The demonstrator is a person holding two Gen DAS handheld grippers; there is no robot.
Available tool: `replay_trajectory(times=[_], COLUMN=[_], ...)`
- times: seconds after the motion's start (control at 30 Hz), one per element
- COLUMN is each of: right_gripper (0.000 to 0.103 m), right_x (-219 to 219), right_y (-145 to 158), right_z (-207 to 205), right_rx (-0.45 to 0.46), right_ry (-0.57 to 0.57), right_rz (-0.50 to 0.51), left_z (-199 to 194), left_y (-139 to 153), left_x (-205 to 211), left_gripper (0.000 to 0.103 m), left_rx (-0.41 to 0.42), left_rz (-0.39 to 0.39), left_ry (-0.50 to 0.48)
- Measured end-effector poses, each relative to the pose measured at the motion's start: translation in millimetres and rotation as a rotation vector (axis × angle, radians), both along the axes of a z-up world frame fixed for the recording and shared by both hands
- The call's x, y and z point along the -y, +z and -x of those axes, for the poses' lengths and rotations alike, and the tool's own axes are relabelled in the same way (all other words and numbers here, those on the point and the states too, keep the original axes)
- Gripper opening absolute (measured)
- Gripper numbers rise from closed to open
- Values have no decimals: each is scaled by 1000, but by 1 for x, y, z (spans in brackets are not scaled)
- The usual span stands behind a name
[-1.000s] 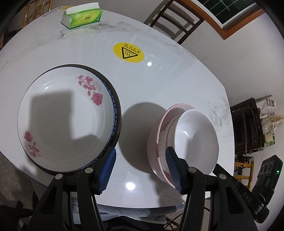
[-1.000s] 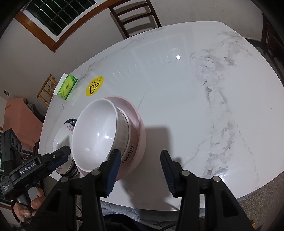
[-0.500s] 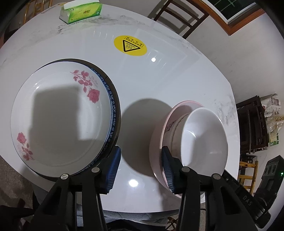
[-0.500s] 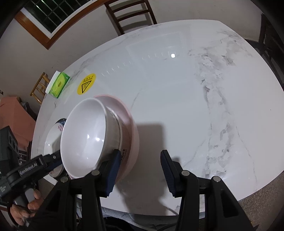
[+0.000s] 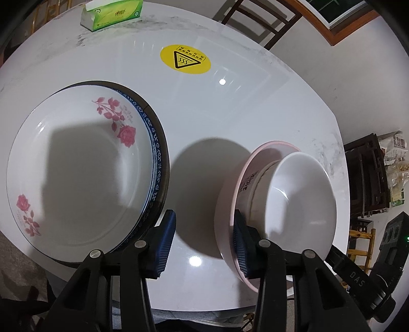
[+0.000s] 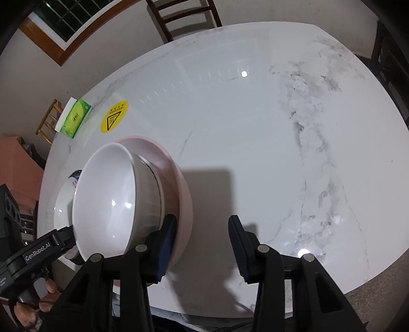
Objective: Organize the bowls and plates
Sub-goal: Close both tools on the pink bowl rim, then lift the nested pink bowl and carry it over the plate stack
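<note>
A white rose-patterned plate (image 5: 76, 166) lies on a blue-rimmed plate (image 5: 156, 143) and a black plate (image 5: 165, 178) at the left. To the right, a white bowl (image 5: 301, 194) sits nested in a pink bowl (image 5: 268, 146). My left gripper (image 5: 203, 245) hangs over bare table between stack and bowls; its right pad overlaps the pink rim and nothing is clamped. My right gripper (image 6: 202, 246) is on the far side of the pink bowl (image 6: 176, 173) and white bowl (image 6: 107, 194). Its jaws are closing, left pad at the pink rim, only tabletop in the gap.
The marble table (image 6: 255, 127) carries a green tissue box (image 5: 112, 12) and a yellow warning sticker (image 5: 185, 58) at the back. A wooden chair (image 5: 255, 23) stands behind it, dark shelving (image 5: 368, 178) to the right. A hand (image 6: 33, 306) shows low in the right wrist view.
Both grippers have sunk a little toward the table. The left jaws have narrowed clearly, the right jaws slightly. Plates and bowls have stayed put.
</note>
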State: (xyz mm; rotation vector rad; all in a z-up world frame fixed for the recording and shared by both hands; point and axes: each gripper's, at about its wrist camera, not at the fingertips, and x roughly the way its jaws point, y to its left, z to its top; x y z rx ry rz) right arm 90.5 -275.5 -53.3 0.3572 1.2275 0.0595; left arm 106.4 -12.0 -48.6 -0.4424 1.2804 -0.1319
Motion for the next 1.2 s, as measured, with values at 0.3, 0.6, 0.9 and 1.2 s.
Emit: replay_trajectory(times=[0.3,0.6,0.9,1.2], right_gripper=[43,43,43,23], right_x=[-5,-4,-4,-9], right_y=[-3,-4,-1,2], right_z=[-8,-7,-1,3], right_rx=[-6,16,47,85], right_ry=[6,6,7,19], right_rz=[16,9,26,1], left_z=[-5,-9,-7,-6], left_y=[0,4,10,11], left_x=[3,10,23,26], left_gripper=[33,17,6,5], left_rx=[-4,3,52,69], left_rz=[-9,-11,-60,-87], left_ry=[-3,-15,-53,-59])
